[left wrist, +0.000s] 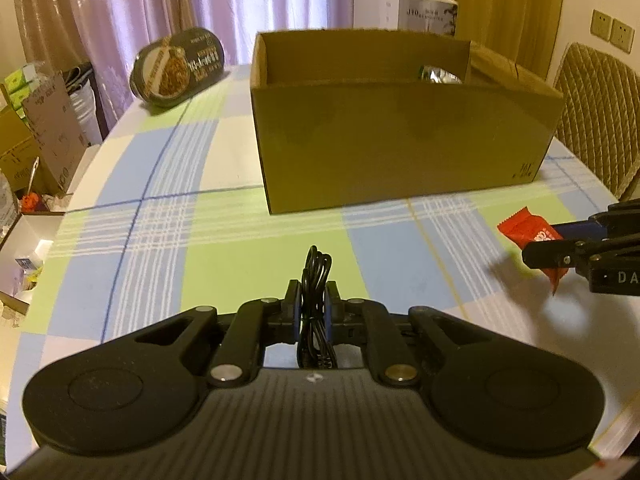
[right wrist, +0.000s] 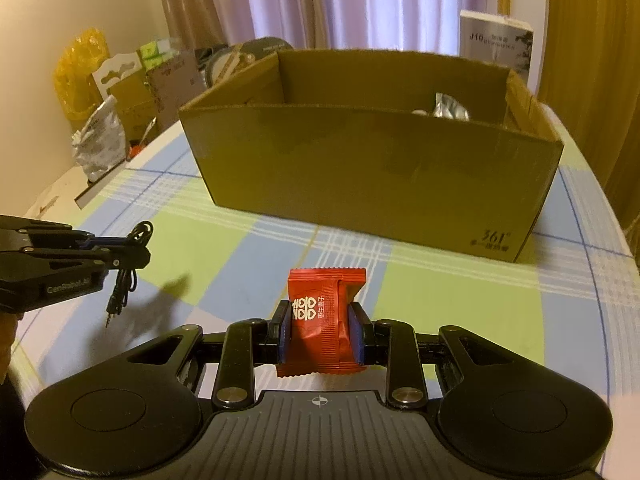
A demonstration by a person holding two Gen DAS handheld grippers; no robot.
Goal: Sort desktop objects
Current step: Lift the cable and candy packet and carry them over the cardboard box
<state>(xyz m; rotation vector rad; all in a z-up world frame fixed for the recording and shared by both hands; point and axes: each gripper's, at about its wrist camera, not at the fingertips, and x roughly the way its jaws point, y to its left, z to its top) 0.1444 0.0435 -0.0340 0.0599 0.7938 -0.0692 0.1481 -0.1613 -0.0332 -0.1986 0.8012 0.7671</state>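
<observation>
Both grippers hang above the checked tablecloth (left wrist: pixel 168 240) with something in hand, and the open cardboard box (left wrist: pixel 400 140) stands straight ahead of each, filling the upper middle of both views. That is the relation the next move seems to turn on: the box's near wall rises between the jaws and its hollow, so each load would have to go up over the rim before it is let go.

The left gripper (left wrist: pixel 313 304) has its jaws drawn almost together on a bundled black cable (left wrist: pixel 316 272). The bundle stands upright between the pads, its loops poking up in the lower centre of the left view; in the right view its plug ends dangle below the gripper at the left edge, clear of the cloth.

The right gripper (right wrist: pixel 320 332) is closed to about the packet's width on a red snack packet (right wrist: pixel 324 312), which stands upright in the lower centre of the right view with its crimped top edge toward the box.

Neither looks clearly nearer the box. The two grippers are side by side with bare cloth between them.

Something silvery (right wrist: pixel 450 108) already lies in the box's far right corner. A dark oval tin (left wrist: pixel 180 68) leans at the upper left of the left view, well away from either path.
</observation>
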